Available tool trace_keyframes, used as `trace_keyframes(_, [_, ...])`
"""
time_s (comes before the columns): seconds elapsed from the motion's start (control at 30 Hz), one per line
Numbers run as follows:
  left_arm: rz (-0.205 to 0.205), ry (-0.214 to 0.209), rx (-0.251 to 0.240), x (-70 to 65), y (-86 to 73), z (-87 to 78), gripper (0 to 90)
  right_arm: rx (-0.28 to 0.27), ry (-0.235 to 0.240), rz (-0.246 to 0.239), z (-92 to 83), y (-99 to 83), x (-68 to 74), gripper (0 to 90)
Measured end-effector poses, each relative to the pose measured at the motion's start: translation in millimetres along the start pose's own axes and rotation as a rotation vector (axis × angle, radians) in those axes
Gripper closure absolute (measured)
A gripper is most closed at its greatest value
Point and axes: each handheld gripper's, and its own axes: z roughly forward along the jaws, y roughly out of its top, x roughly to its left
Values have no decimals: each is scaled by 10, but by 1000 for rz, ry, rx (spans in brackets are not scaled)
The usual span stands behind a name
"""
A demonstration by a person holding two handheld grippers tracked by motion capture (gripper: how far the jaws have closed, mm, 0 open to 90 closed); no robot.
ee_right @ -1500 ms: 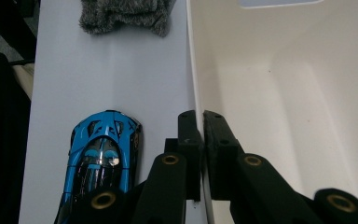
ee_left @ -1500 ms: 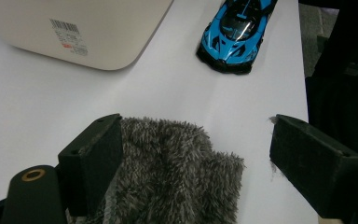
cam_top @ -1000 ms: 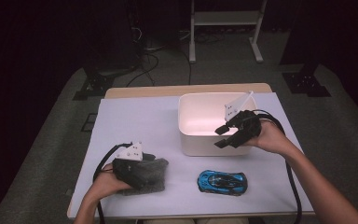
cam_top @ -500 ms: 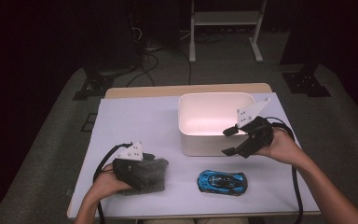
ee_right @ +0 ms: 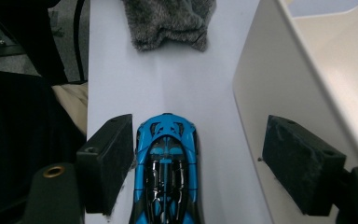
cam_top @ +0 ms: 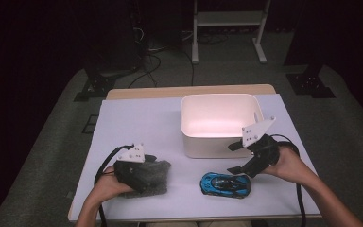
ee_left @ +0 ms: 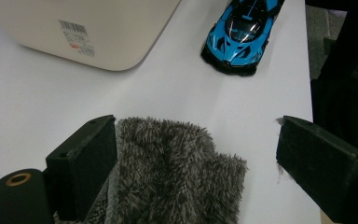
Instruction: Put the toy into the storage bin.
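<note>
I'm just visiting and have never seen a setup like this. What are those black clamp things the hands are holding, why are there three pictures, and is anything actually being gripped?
A person sits at a white table with a hand-held two-jaw gripper in each hand; there is no robot arm. The high view looks down from above. The other two views come from cameras riding on each gripper, looking along its black jaws.

On the table lie a cream plastic bin, a shiny blue toy sports car and a grey fluffy cloth.

The left gripper is open, one jaw against the cloth, the other well clear. The right gripper has just been opening its jaws; they straddle the car, the far jaw clearly apart from it. Nothing is gripped.
</note>
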Motion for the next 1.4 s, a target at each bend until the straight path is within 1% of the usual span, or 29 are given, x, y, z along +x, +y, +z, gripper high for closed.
trace_keyframes(0.23, [-2, 6, -1, -6, 0, -1, 110, 8, 11, 28, 138, -137, 54, 198])
trace_keyframes(0.3, [0, 7, -1, -3, 0, -4, 110, 4, 20, 28, 186, -173, 69, 190])
trace_keyframes(0.5, [1, 9, 2, -3, -3, -3, 106, 21, 32, 40, 340, -280, 97, 179])
trace_keyframes(0.57, [2, 11, 2, -2, -6, -6, 106, 21, 41, 56, 382, -311, 111, 174])
trace_keyframes(0.8, [1, 17, 1, -4, -13, -17, 104, 40, 36, 56, 506, -406, 138, 167])
trace_keyframes(0.87, [0, 17, 1, -5, -13, -17, 103, 42, 35, 63, 531, -425, 148, 167])
trace_keyframes(1.23, [-4, 18, 0, -4, -27, -28, 100, 75, 21, 68, 690, -522, 178, 156])
trace_keyframes(1.33, [-2, 19, -3, -4, -27, -33, 100, 82, 19, 66, 722, -528, 187, 155])
trace_keyframes(1.4, [-2, 22, -5, -2, -27, -38, 100, 85, 17, 55, 738, -526, 196, 155])
